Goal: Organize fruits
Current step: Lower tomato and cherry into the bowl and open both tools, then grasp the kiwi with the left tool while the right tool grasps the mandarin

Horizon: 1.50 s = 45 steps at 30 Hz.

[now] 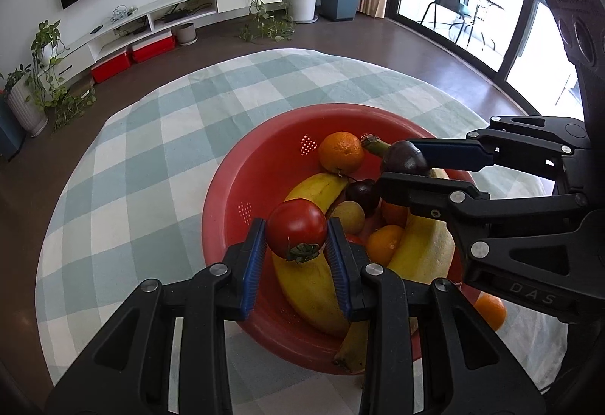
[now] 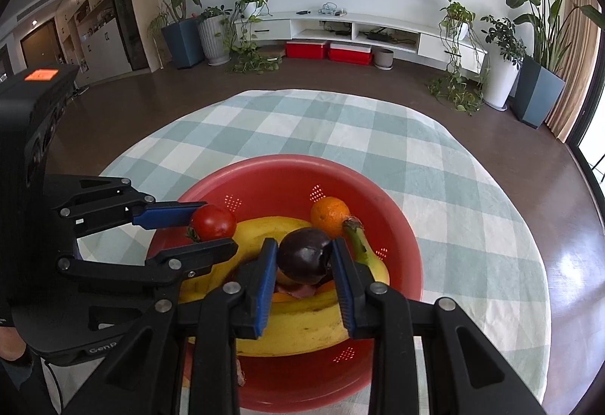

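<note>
Holding a tomato (image 1: 297, 228) in my left gripper (image 1: 297, 245) and a dark plum (image 2: 305, 256) in my right gripper (image 2: 304, 260), both over the red bowl (image 1: 234, 184).

Both fruits look soft and smooth-skinned, likely to bruise, so I pinch them lightly across their middles. Inside the bowl lie bananas (image 1: 314, 275), an orange (image 1: 340, 152), another plum and smaller fruit.
</note>
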Each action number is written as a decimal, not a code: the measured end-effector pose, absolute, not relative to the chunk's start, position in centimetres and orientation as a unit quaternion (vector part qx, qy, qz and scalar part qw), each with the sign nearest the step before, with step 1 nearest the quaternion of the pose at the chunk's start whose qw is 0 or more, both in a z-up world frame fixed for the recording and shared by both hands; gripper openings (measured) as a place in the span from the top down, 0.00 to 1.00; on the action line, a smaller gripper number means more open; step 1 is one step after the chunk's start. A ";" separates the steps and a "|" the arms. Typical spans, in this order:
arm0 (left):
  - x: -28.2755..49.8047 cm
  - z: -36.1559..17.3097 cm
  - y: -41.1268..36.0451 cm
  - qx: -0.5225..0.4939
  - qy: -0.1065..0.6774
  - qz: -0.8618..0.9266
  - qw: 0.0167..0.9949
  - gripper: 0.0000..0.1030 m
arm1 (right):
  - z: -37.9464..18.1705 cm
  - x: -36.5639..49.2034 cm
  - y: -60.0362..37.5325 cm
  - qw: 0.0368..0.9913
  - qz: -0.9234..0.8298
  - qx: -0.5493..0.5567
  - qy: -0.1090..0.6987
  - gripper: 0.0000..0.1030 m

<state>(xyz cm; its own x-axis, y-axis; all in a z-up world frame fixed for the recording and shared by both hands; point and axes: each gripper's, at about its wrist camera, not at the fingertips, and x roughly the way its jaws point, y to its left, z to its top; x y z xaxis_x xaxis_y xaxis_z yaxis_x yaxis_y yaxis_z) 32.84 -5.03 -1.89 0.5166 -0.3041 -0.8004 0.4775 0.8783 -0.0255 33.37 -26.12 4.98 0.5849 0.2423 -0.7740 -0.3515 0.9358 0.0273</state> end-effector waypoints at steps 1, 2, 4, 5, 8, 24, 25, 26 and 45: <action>33.0 -2.0 -5.1 0.100 0.437 -0.227 0.865 0.71 | 4.8 33.5 -26.1 0.887 0.166 -0.065 0.426 0.69; 33.1 -2.1 -5.1 0.101 0.439 -0.227 0.864 0.71 | 4.6 33.6 -26.1 0.886 0.166 -0.066 0.429 0.69; 33.3 -2.3 -5.2 0.104 0.439 -0.227 0.863 0.71 | 4.2 33.7 -26.0 0.884 0.166 -0.068 0.433 0.69; 33.4 -2.4 -5.3 0.105 0.440 -0.227 0.863 0.71 | 4.1 33.7 -26.0 0.883 0.164 -0.068 0.434 0.69; 33.6 -2.5 -5.2 0.104 0.440 -0.229 0.862 0.70 | 3.9 33.6 -26.1 0.884 0.163 -0.069 0.432 0.69; 32.1 -1.3 -3.6 0.099 0.426 -0.199 0.877 0.55 | 4.5 32.7 -26.3 0.889 0.158 -0.070 0.424 0.46; 31.8 -1.0 -3.4 0.098 0.422 -0.193 0.880 0.50 | 4.8 32.5 -26.5 0.891 0.156 -0.068 0.421 0.42; 31.5 -0.7 -3.0 0.096 0.417 -0.189 0.884 0.38 | 5.1 32.2 -26.8 0.893 0.151 -0.066 0.418 0.40; 17.3 -0.1 -1.7 0.090 0.345 -0.177 0.917 0.00 | 5.9 19.2 -32.8 0.920 0.149 0.051 0.360 0.01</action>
